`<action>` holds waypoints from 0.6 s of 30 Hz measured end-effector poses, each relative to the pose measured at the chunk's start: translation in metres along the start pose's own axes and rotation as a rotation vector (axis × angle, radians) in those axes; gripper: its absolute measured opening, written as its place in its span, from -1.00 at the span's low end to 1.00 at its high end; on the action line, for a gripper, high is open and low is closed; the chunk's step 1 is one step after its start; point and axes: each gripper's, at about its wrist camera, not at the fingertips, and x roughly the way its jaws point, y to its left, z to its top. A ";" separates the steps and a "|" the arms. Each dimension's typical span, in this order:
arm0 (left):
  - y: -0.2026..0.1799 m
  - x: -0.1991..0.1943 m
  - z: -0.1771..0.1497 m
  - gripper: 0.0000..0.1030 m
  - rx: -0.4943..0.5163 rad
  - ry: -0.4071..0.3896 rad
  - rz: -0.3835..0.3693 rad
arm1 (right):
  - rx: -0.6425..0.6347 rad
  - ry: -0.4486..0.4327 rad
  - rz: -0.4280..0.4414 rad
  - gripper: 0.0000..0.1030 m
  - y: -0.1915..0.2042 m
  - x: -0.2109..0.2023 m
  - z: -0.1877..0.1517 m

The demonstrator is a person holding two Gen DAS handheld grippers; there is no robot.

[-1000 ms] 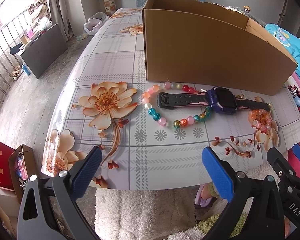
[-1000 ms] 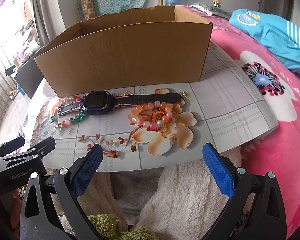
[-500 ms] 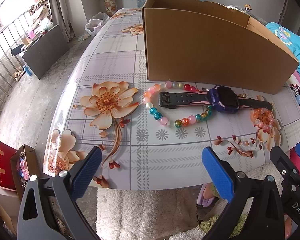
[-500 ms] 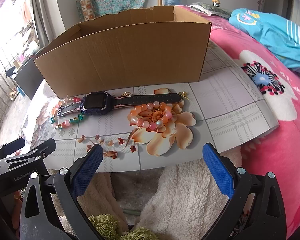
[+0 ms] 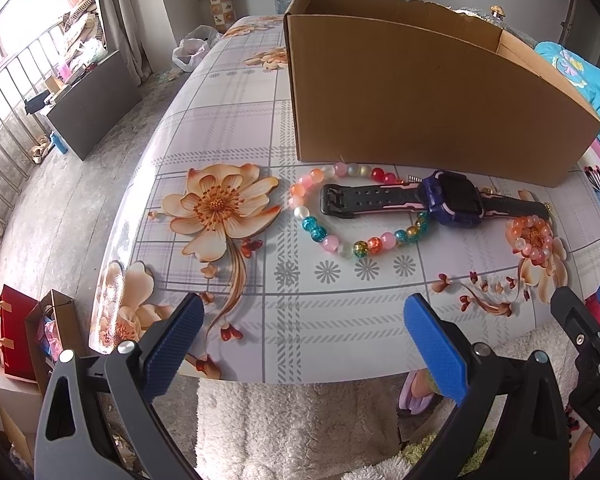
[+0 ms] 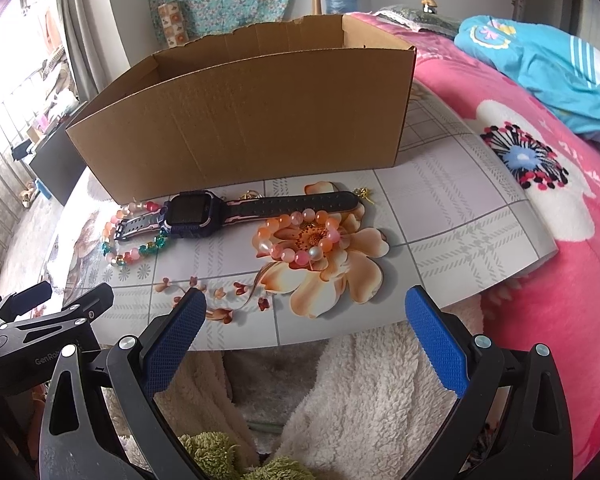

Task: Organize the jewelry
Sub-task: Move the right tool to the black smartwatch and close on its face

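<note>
A dark purple watch (image 5: 452, 199) (image 6: 192, 216) with a black strap lies in front of an open cardboard box (image 5: 420, 96) (image 6: 252, 120). A multicoloured bead bracelet (image 5: 332, 240) (image 6: 140, 250) lies under its left strap. A pink-orange bead bracelet (image 5: 534, 238) (image 6: 300, 236) lies to the right on a printed flower. A small gold trinket (image 6: 363, 193) sits by the strap's right end. My left gripper (image 5: 300, 340) and right gripper (image 6: 302, 328) are both open and empty, at the table's near edge.
The flower-print table (image 5: 220, 128) (image 6: 460, 184) ends just ahead of the fingers. A pink floral blanket (image 6: 560, 208) with blue clothing (image 6: 540, 64) lies right. A fluffy white rug (image 5: 300, 420) is below. Floor, bags (image 5: 16, 332) and a railing are on the left.
Both grippers have shifted slightly; the objects sit a little differently in view. Nothing on the table has moved and both grippers stay open.
</note>
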 end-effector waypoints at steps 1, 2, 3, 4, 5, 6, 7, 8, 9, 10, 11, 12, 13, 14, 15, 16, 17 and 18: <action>0.000 0.000 0.001 0.92 0.001 0.000 0.001 | 0.002 -0.002 -0.001 0.86 -0.001 0.000 0.001; 0.001 0.001 0.001 0.92 0.002 0.001 0.004 | 0.005 -0.006 -0.002 0.86 -0.002 0.000 0.002; 0.001 0.002 0.002 0.92 0.004 0.001 0.005 | 0.008 -0.008 -0.002 0.86 -0.003 0.000 0.003; 0.001 0.003 0.003 0.92 0.006 0.002 0.005 | 0.013 -0.011 -0.003 0.86 -0.004 -0.001 0.005; 0.001 0.003 0.004 0.92 0.009 0.002 0.007 | 0.017 -0.014 -0.003 0.86 -0.005 -0.001 0.005; 0.002 0.004 0.005 0.92 0.013 0.002 0.006 | 0.021 -0.016 -0.005 0.86 -0.006 -0.001 0.006; 0.002 0.005 0.006 0.92 0.017 0.001 0.004 | 0.025 -0.018 -0.005 0.86 -0.008 -0.001 0.008; 0.002 0.006 0.009 0.92 0.021 0.000 0.000 | 0.029 -0.021 -0.006 0.86 -0.009 -0.001 0.009; 0.003 0.007 0.010 0.92 0.029 -0.005 -0.005 | 0.033 -0.023 -0.006 0.86 -0.010 -0.001 0.011; 0.004 0.008 0.013 0.92 0.033 -0.010 -0.007 | 0.036 -0.027 -0.006 0.86 -0.011 -0.001 0.013; 0.005 0.008 0.014 0.92 0.035 -0.017 -0.009 | 0.039 -0.034 -0.007 0.86 -0.012 -0.002 0.015; 0.008 0.008 0.016 0.92 0.036 -0.026 -0.013 | 0.040 -0.038 -0.006 0.86 -0.013 -0.002 0.017; 0.011 0.008 0.018 0.92 0.034 -0.036 -0.023 | 0.042 -0.044 -0.003 0.86 -0.013 -0.002 0.019; 0.013 0.007 0.020 0.92 0.033 -0.046 -0.034 | 0.041 -0.049 0.001 0.86 -0.013 -0.003 0.022; 0.017 0.005 0.022 0.92 0.029 -0.063 -0.050 | 0.039 -0.056 0.005 0.86 -0.013 -0.003 0.025; 0.022 0.004 0.024 0.92 0.025 -0.079 -0.065 | 0.035 -0.061 0.010 0.86 -0.012 -0.003 0.027; 0.027 0.002 0.027 0.92 0.021 -0.100 -0.089 | 0.027 -0.068 0.018 0.86 -0.010 -0.002 0.031; 0.032 0.000 0.029 0.92 0.016 -0.121 -0.122 | 0.022 -0.073 0.025 0.86 -0.007 -0.002 0.034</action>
